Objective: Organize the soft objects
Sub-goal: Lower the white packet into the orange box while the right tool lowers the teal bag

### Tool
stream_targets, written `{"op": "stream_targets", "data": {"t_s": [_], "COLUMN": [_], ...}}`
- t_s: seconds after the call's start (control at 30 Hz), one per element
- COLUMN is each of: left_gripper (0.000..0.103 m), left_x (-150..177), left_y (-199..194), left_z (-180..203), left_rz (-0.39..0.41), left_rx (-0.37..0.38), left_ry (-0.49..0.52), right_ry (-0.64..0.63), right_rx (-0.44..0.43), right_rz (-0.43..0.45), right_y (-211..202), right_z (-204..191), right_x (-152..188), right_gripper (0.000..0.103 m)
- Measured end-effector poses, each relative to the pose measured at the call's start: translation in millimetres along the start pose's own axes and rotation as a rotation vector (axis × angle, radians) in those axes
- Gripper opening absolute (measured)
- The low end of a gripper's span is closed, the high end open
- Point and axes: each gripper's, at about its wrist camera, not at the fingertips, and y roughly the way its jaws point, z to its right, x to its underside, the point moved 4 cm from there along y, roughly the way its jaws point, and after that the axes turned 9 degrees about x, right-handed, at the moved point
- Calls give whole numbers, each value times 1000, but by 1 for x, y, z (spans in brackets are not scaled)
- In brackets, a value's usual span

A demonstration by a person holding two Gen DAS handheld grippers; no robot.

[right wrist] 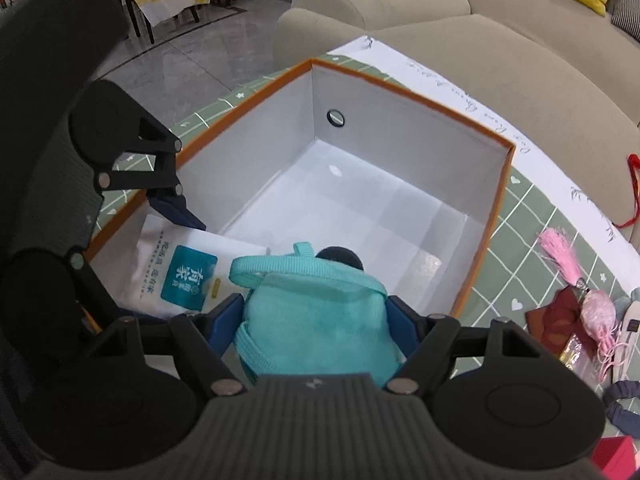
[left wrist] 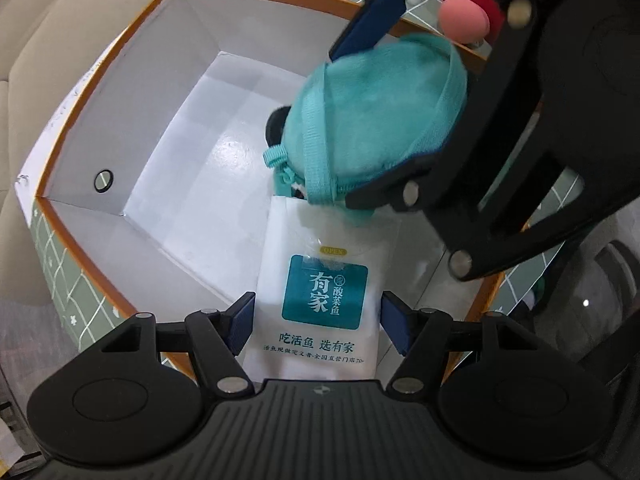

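A white tissue pack with a teal label [left wrist: 324,292] hangs just inside the near end of an open box with an orange rim and white walls [left wrist: 120,92]. My left gripper [left wrist: 318,324] is shut on the pack, blue pads pressing both long edges. A teal plush backpack [right wrist: 316,320] with woven straps is held over the same end of the box [right wrist: 400,136], my right gripper [right wrist: 316,316] shut on its sides. In the left wrist view the backpack [left wrist: 376,120] hangs just beyond the pack. A dark round part pokes out behind it. The box floor is bare.
The box stands on a green grid-patterned cloth [right wrist: 532,232]. To its right lie a pink tassel [right wrist: 560,256], a dark red bow [right wrist: 560,316] and a dark scrunchie [right wrist: 624,404]. A pink ball [left wrist: 460,20] sits past the box. A beige sofa [right wrist: 480,40] borders the table.
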Motion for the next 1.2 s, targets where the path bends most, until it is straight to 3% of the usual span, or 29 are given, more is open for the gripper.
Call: {"op": "stream_targets", "data": {"t_s": [0.1, 0.37, 0.43, 0.57, 0.87, 1.2], "left_gripper": [77, 78, 84, 86, 86, 86], "left_x": [-2, -2, -3, -5, -6, -13], "left_y": [4, 13, 16, 20, 23, -14], "left_z": [-5, -14, -18, -25, -27, -19], "left_rz": [-12, -50, -56, -67, -85, -52], "left_rx": [3, 110, 116, 131, 112, 47], "left_ry": [0, 0, 0, -10, -15, -21], "right_ry": [3, -70, -94, -150, -132, -89], "right_rx": [1, 10, 8, 3, -5, 0], "right_rz": [-13, -40, -44, -56, -57, -5], "right_y": [12, 32, 32, 35, 33, 14], "right_z": [0, -11, -15, -20, -17, -4], "right_x": [2, 8, 9, 13, 12, 5], "right_gripper": [75, 78, 79, 80, 81, 81]}}
